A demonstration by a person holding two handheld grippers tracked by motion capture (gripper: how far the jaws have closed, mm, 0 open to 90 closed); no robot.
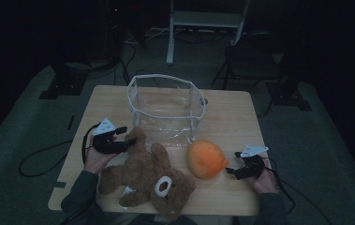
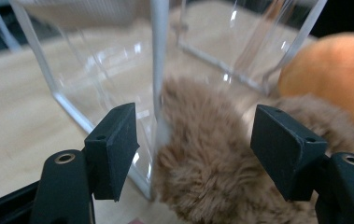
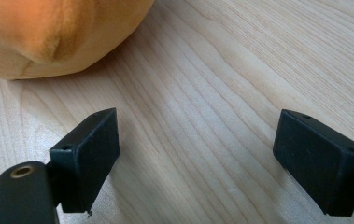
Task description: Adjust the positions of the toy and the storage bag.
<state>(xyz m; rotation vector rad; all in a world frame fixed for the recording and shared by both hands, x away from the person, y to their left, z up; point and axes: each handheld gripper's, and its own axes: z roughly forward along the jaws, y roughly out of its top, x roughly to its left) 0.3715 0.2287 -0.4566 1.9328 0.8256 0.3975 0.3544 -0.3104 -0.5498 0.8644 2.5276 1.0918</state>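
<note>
Both grippers' fingers stand open: left gripper around the teddy bear paw unpressed, right gripper empty.

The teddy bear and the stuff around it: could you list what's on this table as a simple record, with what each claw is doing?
Teddy bear: brown, lying on the wooden table, head toward the person
Clear box: open-topped, standing behind the bear
Orange plush: on the table to the bear's right
Left claw: open, a furry limb of the bear between its jaws, pads not pressing it
Right claw: open, holding nothing, just right of the orange plush
</note>
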